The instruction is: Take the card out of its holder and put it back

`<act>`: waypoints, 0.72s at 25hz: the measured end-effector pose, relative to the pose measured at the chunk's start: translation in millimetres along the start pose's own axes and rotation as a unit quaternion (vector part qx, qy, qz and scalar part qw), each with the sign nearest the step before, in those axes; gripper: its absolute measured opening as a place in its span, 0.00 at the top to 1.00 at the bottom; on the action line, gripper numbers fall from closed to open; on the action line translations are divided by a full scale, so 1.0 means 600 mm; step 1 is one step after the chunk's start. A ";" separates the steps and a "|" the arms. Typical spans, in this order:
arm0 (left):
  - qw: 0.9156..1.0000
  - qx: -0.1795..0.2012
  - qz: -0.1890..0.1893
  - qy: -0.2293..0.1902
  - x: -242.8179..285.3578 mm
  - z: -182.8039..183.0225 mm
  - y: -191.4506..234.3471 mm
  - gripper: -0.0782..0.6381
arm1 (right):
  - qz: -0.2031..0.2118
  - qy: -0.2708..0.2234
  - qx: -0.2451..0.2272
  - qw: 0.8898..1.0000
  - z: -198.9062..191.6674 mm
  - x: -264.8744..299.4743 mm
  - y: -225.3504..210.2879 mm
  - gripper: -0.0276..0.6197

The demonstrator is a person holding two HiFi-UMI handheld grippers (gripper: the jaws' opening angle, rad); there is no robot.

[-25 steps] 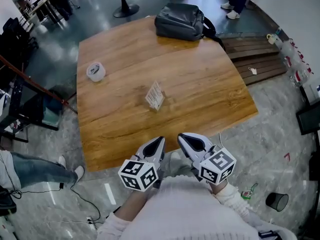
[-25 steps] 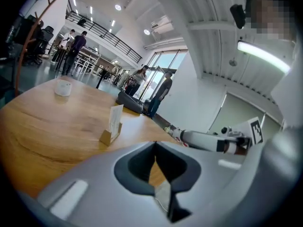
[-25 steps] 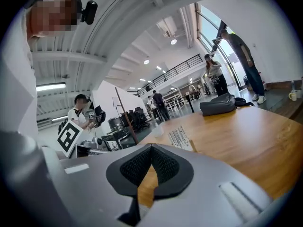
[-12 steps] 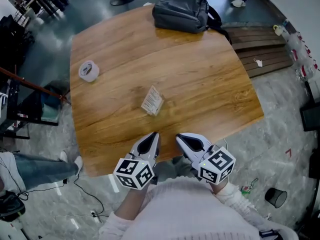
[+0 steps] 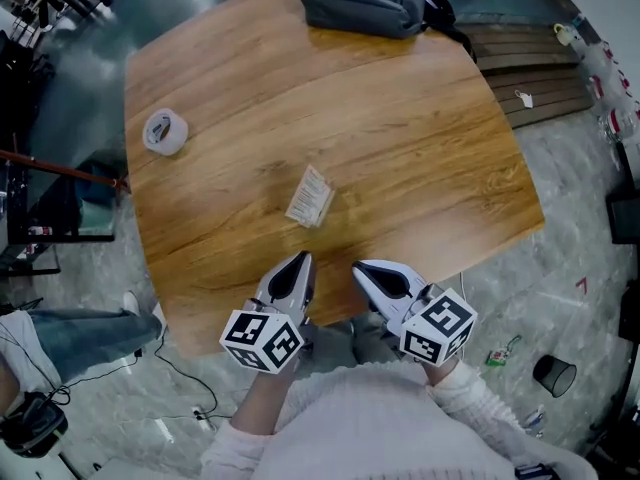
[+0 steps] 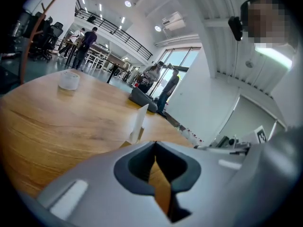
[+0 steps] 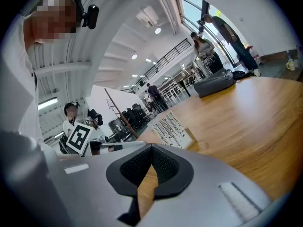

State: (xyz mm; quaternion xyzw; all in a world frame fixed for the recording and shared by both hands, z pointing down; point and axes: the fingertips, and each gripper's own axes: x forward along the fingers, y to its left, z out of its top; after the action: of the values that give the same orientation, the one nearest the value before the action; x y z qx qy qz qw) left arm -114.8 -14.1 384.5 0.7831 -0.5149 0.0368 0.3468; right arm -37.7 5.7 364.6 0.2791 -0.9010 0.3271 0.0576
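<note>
Both grippers hovering closed at the table point(image 5: 420, 158) edge, card point(image 5: 309, 194) standing in its holder point(image 5: 316, 217)
Head view: the left gripper point(image 5: 297, 260) and right gripper point(image 5: 362, 268) are hovering side by side over the near edge, while the card is sitting near the table's middle, apart from both. Left gripper view: the jaws are meeting at their tips, gripping nothing, the card edge-on ahead. Right gripper view: the jaws are likewise pressing together, empty, the card's printed face showing ahead

The wooden surface point(image 5: 420, 158) carries a tape roll point(image 5: 165, 131), a dark bag point(image 5: 365, 3) and, near its middle, a card holder point(image 5: 309, 196).
</note>
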 end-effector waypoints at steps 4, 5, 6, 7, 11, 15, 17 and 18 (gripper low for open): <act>1.000 0.001 0.002 -0.007 0.011 0.004 0.021 0.88 | 0.007 -0.004 0.020 1.000 -0.009 0.017 -0.008 0.97; 1.000 0.005 0.005 -0.009 0.013 0.006 0.027 0.88 | 0.007 -0.003 0.022 1.000 -0.011 0.022 -0.010 0.97; 1.000 0.010 0.006 -0.009 0.014 0.008 0.032 0.88 | 0.007 0.001 0.024 1.000 -0.015 0.026 -0.011 0.97; 1.000 0.014 0.007 -0.010 0.015 0.011 0.036 0.88 | 0.008 0.004 0.026 1.000 -0.019 0.029 -0.010 0.97; 0.999 0.035 0.005 -0.022 0.023 0.023 0.046 0.84 | 0.007 0.006 0.038 0.999 -0.030 0.038 -0.016 0.97; 0.998 0.050 0.009 -0.045 0.035 0.032 0.052 0.83 | 0.002 -0.001 0.053 0.999 -0.034 0.040 -0.026 0.97; 0.997 0.053 0.017 -0.058 0.039 0.036 0.056 0.79 | -0.002 -0.003 0.057 0.998 -0.036 0.040 -0.034 0.97; 0.996 0.055 0.020 -0.065 0.041 0.038 0.058 0.78 | -0.004 -0.004 0.059 0.998 -0.037 0.038 -0.037 0.97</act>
State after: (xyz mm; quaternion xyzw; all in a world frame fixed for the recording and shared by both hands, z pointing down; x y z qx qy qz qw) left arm -139.0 -54.2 395.0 0.7912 -0.5495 0.0210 0.2678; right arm -46.7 -5.1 400.9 0.2867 -0.8791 0.3787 0.0388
